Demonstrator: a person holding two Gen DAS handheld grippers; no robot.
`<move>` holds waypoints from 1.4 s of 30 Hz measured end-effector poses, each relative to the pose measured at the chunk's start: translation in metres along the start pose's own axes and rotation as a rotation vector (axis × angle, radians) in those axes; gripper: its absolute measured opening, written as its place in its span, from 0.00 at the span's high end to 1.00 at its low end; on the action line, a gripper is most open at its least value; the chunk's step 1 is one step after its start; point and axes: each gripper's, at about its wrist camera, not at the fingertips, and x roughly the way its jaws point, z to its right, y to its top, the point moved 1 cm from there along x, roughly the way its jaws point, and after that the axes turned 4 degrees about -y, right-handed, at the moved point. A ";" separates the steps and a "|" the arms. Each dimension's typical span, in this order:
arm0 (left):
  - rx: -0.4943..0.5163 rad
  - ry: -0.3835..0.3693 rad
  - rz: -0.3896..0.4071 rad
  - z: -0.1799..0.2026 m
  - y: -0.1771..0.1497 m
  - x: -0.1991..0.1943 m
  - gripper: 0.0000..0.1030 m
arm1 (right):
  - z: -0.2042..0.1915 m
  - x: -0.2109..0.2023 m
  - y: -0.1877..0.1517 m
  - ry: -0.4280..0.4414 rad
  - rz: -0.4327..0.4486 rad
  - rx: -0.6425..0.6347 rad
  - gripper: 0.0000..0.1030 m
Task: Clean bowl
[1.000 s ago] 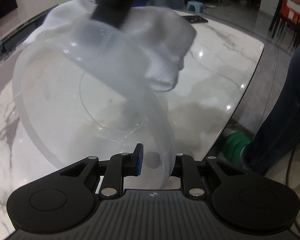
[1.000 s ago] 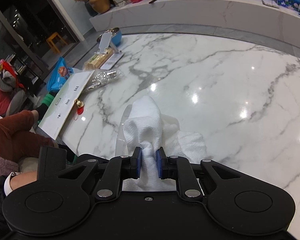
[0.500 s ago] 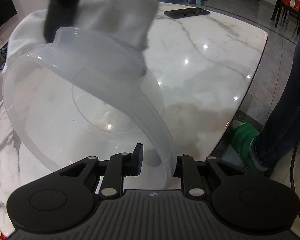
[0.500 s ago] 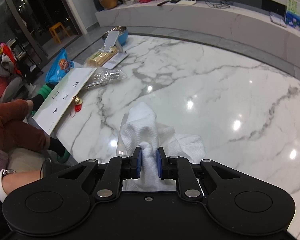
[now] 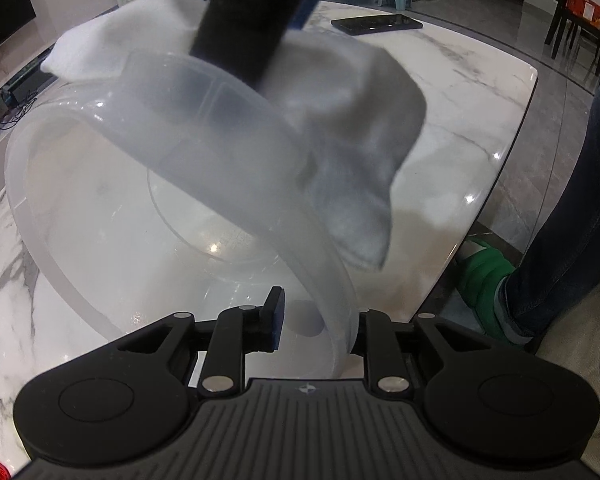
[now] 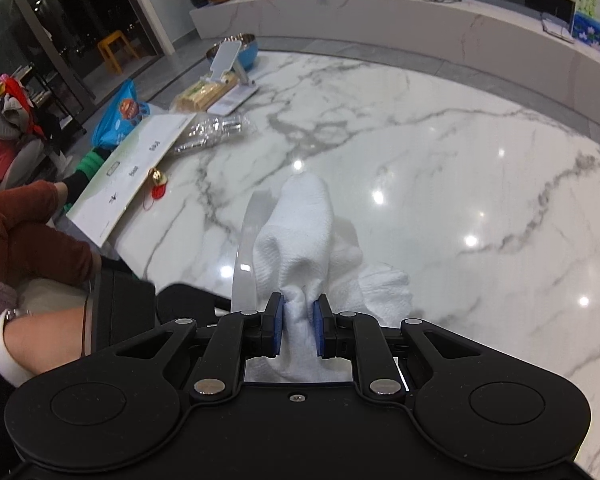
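A clear plastic bowl [image 5: 112, 216] fills the left wrist view, tilted on its side above the marble table. My left gripper [image 5: 318, 320] is shut on the bowl's rim. My right gripper [image 6: 299, 316] is shut on a white cloth [image 6: 300, 236]. In the left wrist view the cloth [image 5: 352, 120] drapes over the bowl's far outer wall, with a right gripper finger [image 5: 248, 12] pressing it from above. The bowl's rim [image 6: 246, 248] shows edge-on in the right wrist view, just left of the cloth.
A black phone [image 5: 376, 24] lies at the far end of the white marble table [image 6: 440, 184]. A card [image 6: 136, 176], foil packet [image 6: 208, 136], phone stand [image 6: 228, 64] and blue bowl [image 6: 240, 50] sit on the table's left side. A person's leg [image 5: 572, 208] stands by the table's right edge.
The cloth and right gripper have slid along the bowl's outer wall, first left, then back right and lower. The left gripper keeps hold of the rim.
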 end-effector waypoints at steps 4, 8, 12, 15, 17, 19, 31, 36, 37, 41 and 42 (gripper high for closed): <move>0.004 0.003 -0.001 0.000 0.000 0.000 0.81 | 0.000 0.000 -0.001 0.003 -0.001 0.001 0.86; -0.005 0.003 0.000 0.011 0.006 0.007 0.81 | 0.000 0.000 -0.003 0.005 -0.003 0.002 0.86; -0.001 0.001 0.000 0.001 0.001 -0.001 0.81 | -0.003 0.000 0.008 0.006 0.018 0.003 0.86; 0.009 0.006 -0.001 -0.005 -0.001 -0.007 0.81 | -0.002 0.005 0.016 0.005 0.028 0.012 0.86; -0.001 0.000 0.002 -0.008 0.000 -0.009 0.81 | -0.001 0.010 0.021 0.005 0.030 0.016 0.86; 0.001 0.000 0.001 -0.008 -0.001 -0.009 0.81 | 0.000 0.014 0.027 0.008 0.032 0.023 0.86; -0.003 -0.009 -0.005 -0.001 -0.003 0.001 0.78 | 0.002 0.010 0.014 0.008 0.022 0.036 0.86; -0.043 -0.025 0.005 -0.007 -0.003 -0.002 0.78 | 0.003 0.007 0.007 0.007 0.018 0.039 0.86; -0.053 -0.028 0.008 -0.008 -0.003 -0.003 0.79 | 0.003 0.007 0.005 0.006 0.017 0.040 0.86; -0.113 -0.055 0.037 -0.016 0.000 -0.007 0.82 | 0.003 0.005 0.000 0.005 0.014 0.042 0.86; -0.131 -0.066 0.047 -0.019 0.000 -0.009 0.84 | 0.004 0.004 -0.002 0.005 0.013 0.043 0.86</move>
